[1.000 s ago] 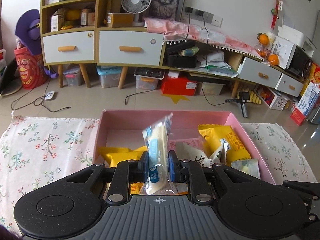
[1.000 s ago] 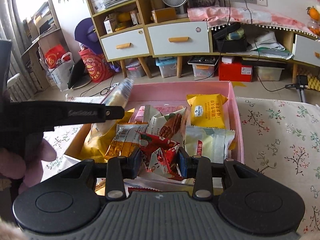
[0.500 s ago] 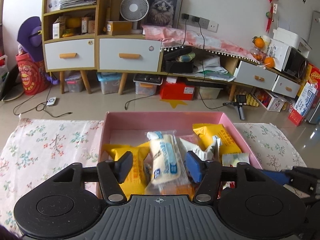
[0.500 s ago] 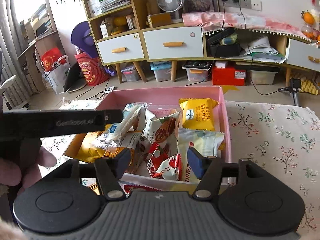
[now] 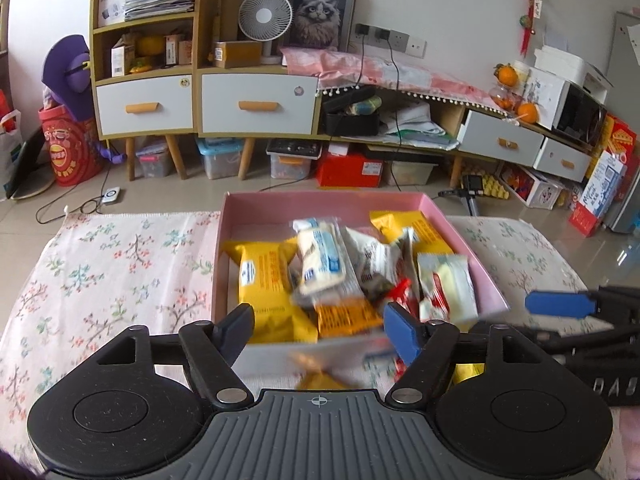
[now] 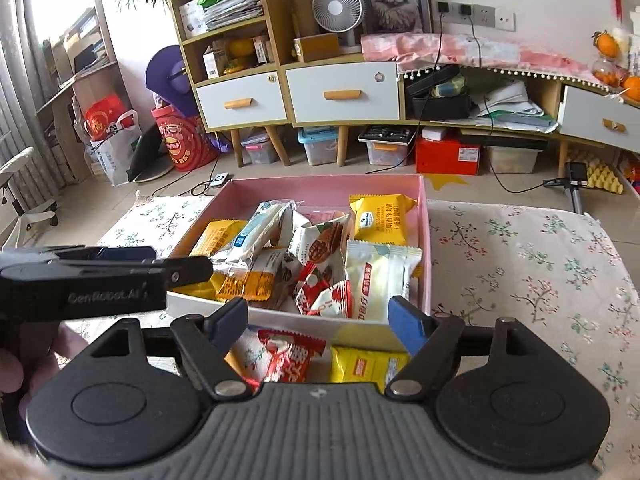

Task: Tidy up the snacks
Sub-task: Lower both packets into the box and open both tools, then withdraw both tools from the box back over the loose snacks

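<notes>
A pink box [image 5: 320,208] [image 6: 424,240] on the flowered cloth holds several snack packets. The white and blue packet [image 5: 322,260] [image 6: 260,232] lies on top of the pile, and the red and white packet [image 6: 324,296] lies at the box's near side. My left gripper [image 5: 320,328] is open and empty, just in front of the box's near wall. My right gripper [image 6: 318,318] is open and empty, also at the near wall. A red packet [image 6: 284,360] and a yellow packet [image 6: 368,366] lie on the cloth under the right gripper.
The flowered cloth [image 5: 120,264] [image 6: 528,272] spreads left and right of the box. The left gripper shows from the side in the right wrist view [image 6: 104,280]; the right gripper's blue pad shows in the left wrist view [image 5: 560,304]. Cabinets and clutter stand behind.
Both grippers opened and let their packets fall into the box: the left dropped the white and blue one, the right the red and white one. Both pulled back towards me.
</notes>
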### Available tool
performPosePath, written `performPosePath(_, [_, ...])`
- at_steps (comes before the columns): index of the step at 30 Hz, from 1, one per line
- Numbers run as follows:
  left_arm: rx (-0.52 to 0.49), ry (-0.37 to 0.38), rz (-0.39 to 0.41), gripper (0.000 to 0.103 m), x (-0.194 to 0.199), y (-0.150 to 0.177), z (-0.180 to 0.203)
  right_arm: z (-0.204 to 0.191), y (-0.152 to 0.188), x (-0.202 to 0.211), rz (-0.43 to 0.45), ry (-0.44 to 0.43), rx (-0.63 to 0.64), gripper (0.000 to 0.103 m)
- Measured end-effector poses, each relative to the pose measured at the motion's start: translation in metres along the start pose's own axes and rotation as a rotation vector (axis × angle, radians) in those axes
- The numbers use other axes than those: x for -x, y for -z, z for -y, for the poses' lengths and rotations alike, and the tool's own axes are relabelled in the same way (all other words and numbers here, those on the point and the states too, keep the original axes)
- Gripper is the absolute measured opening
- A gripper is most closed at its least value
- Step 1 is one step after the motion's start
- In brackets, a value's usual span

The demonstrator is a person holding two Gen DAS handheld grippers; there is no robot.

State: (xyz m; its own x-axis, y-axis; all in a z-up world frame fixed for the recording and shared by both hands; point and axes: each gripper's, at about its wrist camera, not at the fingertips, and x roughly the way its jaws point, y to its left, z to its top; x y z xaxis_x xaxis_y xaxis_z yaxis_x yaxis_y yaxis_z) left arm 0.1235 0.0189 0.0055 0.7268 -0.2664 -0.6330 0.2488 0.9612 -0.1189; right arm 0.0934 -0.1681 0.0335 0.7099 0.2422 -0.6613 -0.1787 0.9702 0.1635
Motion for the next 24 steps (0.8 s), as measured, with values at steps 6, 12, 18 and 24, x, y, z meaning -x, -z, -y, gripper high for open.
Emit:
performPosePath(6, [-0.021, -0.001, -0.035, 0.077, 0.014, 0.02, 0.007, 0.0, 0.008, 0.011, -0.001, 0.01, 0.003, 0.082])
performPosePath(12, [-0.026, 0.004, -0.039, 0.085, 0.033, 0.033, 0.014, 0.0, 0.015, 0.023, 0.002, 0.022, 0.012, 0.086])
performPosePath(18, [-0.02, 0.006, -0.042, 0.089, 0.048, 0.044, 0.019, 0.003, 0.024, 0.035, 0.013, 0.019, 0.002, 0.089])
performPosePath(24, [-0.015, 0.018, -0.033, 0.094, 0.059, 0.059, 0.021, 0.007, 0.034, 0.045, 0.018, 0.025, 0.0, 0.091])
